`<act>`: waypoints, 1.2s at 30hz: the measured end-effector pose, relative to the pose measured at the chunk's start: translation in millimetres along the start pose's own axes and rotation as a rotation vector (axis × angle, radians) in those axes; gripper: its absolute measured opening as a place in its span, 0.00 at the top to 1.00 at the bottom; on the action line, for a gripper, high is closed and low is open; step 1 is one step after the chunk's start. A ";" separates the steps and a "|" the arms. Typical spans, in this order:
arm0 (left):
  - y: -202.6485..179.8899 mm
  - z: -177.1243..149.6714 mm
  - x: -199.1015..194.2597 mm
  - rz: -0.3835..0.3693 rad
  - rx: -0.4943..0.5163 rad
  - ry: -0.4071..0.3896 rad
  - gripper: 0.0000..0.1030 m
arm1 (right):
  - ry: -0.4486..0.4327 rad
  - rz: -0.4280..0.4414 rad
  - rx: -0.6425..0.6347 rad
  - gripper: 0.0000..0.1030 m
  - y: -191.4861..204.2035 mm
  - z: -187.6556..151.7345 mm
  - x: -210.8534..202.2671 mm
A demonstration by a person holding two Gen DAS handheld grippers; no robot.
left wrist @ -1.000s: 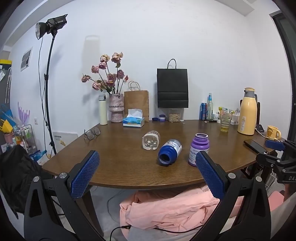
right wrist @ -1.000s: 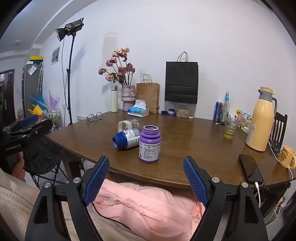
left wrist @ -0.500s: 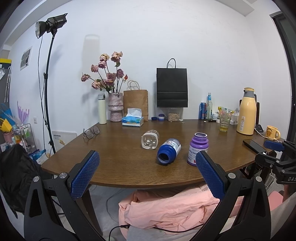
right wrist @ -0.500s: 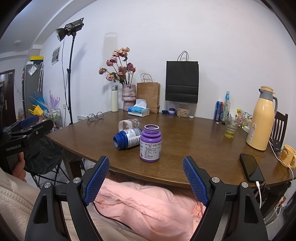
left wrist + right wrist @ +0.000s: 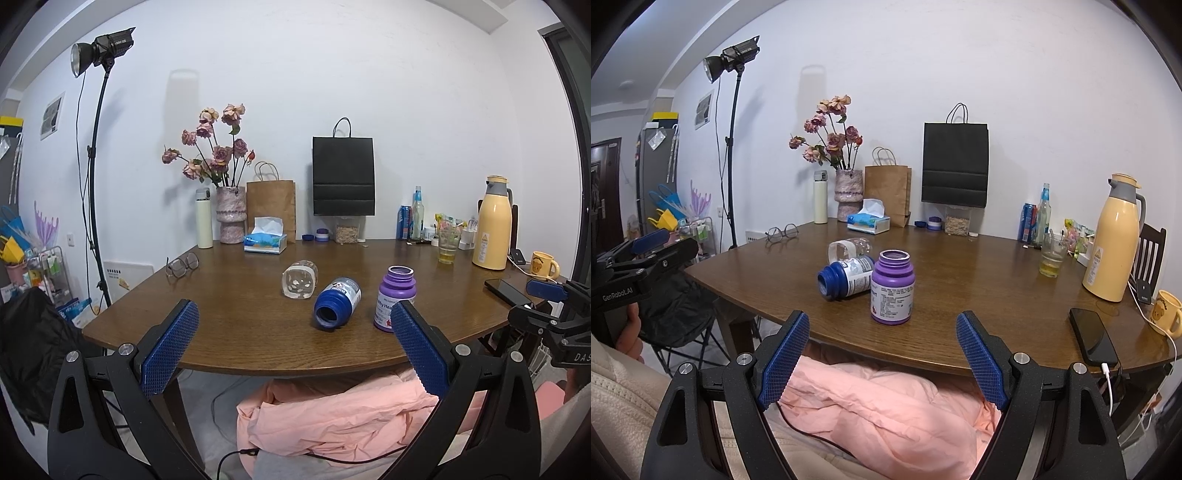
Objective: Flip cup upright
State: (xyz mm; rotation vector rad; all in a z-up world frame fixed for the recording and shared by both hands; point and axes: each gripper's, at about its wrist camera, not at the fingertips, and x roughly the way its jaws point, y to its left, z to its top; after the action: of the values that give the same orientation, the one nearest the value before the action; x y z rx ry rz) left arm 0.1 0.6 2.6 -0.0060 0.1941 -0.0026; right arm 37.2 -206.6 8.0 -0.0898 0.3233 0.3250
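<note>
A clear plastic bottle (image 5: 300, 281) (image 5: 849, 250) lies on its side near the middle of the wooden table (image 5: 240, 332) (image 5: 979, 295). A blue bottle (image 5: 337, 302) (image 5: 846, 277) lies on its side beside it, open mouth toward me. A purple bottle (image 5: 394, 298) (image 5: 892, 288) stands upright, lid off. My left gripper (image 5: 295, 349) is open, short of the table's front edge, empty. My right gripper (image 5: 882, 354) is also open and empty, just before the purple bottle.
At the back stand a flower vase (image 5: 231, 214), a white flask (image 5: 204, 218), a tissue box (image 5: 265, 242), paper bags (image 5: 343, 181), a drinking glass (image 5: 447, 248) and a yellow thermos (image 5: 493, 225). Glasses (image 5: 181, 264), a phone (image 5: 1092, 336) and a yellow mug (image 5: 1165, 309) lie nearby. Pink fabric (image 5: 886, 406) is below.
Both views shifted only slightly; the table objects have not moved and both grippers remain open.
</note>
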 end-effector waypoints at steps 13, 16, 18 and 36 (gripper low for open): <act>0.8 0.4 0.5 0.000 0.000 -0.003 0.00 | 0.003 0.000 -0.001 0.16 -0.5 2.4 0.7; 1.3 1.0 0.1 0.002 -0.001 -0.004 0.00 | 0.001 -0.001 -0.002 0.16 -0.4 3.3 -1.4; 1.4 1.4 0.6 0.002 0.000 -0.005 0.00 | 0.003 0.000 -0.001 0.16 -0.4 2.6 -0.3; 4.2 4.8 0.2 0.007 -0.003 -0.007 0.00 | 0.001 0.001 -0.003 0.16 -0.1 4.0 -0.5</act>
State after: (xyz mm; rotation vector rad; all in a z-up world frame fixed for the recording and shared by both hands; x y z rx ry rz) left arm 1.2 4.9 7.3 -0.0078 0.1873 0.0048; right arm 38.0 -206.3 11.9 -0.0929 0.3235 0.3260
